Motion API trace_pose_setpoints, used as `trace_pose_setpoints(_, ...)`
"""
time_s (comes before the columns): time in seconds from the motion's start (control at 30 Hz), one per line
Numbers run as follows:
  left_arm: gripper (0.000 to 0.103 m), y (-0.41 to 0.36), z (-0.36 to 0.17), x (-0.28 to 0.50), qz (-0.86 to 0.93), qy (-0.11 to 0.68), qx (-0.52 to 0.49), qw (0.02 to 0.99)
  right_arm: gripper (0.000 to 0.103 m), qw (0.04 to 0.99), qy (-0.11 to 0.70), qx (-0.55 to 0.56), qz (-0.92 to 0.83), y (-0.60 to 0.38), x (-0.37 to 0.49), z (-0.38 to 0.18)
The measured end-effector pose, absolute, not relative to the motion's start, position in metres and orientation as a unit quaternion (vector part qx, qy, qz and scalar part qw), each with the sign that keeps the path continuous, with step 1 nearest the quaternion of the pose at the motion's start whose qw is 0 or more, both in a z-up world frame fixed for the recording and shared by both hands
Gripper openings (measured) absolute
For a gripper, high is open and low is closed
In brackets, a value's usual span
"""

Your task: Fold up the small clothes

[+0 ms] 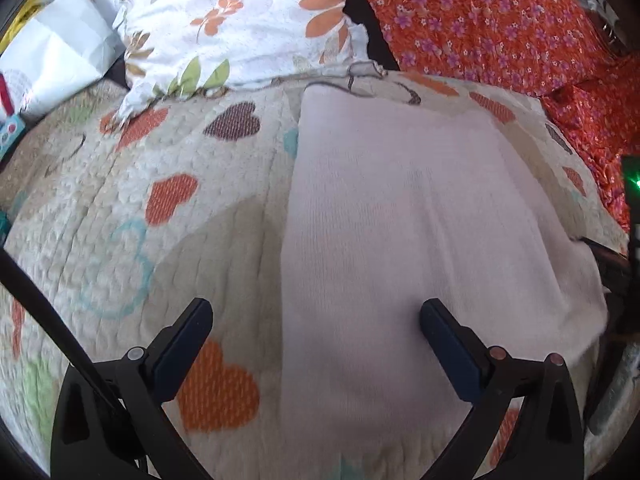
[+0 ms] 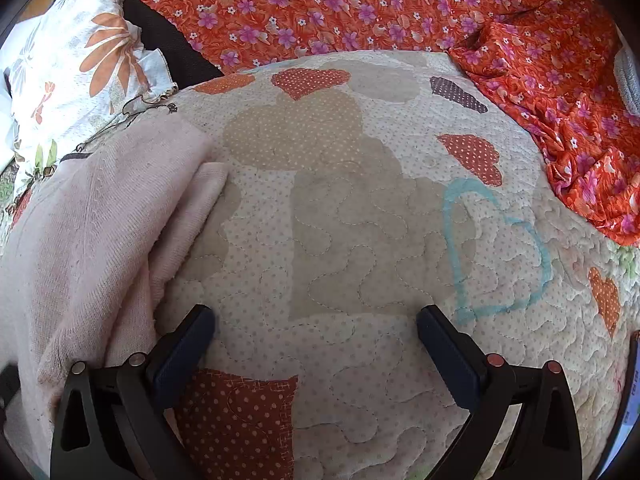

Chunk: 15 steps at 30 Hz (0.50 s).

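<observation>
Garment: a pale pink knit garment (image 1: 420, 240) is laid on the quilt (image 1: 120, 208), spread mostly flat as a long panel in the left wrist view. In the right wrist view its right side (image 2: 100, 240) is seen doubled, with a narrow flap (image 2: 192, 216) lying along the edge.

Garment type: cannot be told; no sleeves or neckline are shown.

Left gripper: the left gripper (image 1: 316, 312) is held low over the garment's near end, jaws spread wide and nothing gripped. One finger (image 1: 448, 344) is over the knit, the other (image 1: 184, 340) over bare quilt, so the garment's left edge is straddled.

Right gripper: the right gripper (image 2: 316, 320) is held over bare quilt just right of the garment, jaws released and empty. Its left finger (image 2: 180, 348) is just beside the folded edge; contact cannot be told.

Step in hand: judged to be between folds. One lengthwise fold seems made on the right side, and no cloth is being held.

Next move: a fresh grasp is called for, probably on the near hem or the left edge. Both layers would need to be pinched together so the flap is not dragged open.

Risk: the soft knit may bunch, or quilt may be caught with it.

Surroundings: a floral pillow (image 1: 240, 20) lies beyond the garment, and an orange flowered cloth (image 2: 360, 4) is spread at the far and right sides.
</observation>
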State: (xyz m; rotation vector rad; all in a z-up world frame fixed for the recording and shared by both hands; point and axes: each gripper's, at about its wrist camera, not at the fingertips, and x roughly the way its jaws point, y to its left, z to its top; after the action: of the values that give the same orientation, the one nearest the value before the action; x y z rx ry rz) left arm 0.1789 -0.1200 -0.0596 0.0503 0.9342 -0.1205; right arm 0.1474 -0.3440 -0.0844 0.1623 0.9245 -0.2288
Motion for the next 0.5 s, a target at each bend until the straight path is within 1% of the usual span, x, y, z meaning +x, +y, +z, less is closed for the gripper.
trace_pose_setpoints(0.13, 0.103, -0.118, -0.053, 0.168, -0.062, 0.444, 0.003, 0.894, 0.103, 0.886, 0.444, 0.078, -0.11, -0.344, 0.147, -0.084)
trace_pose_setpoints(0.3, 0.103, -0.133, -0.05, 0.183, -0.052, 0.42, 0.05, 0.905, 0.103, 0.886, 0.444, 0.078, -0.11, -0.344, 0.147, -0.084)
trace_pose_setpoints(0.4, 0.103, -0.138, -0.061, 0.193, -0.049, 0.442, 0.071, 0.893, 0.103, 0.886, 0.444, 0.078, -0.11, -0.344, 0.147, -0.084)
trace_pose_setpoints(0.5, 0.103, -0.133, -0.066, 0.189, -0.06, 0.451, 0.061, 0.888, 0.103, 0.886, 0.444, 0.078, -0.11, -0.344, 0.147, -0.084)
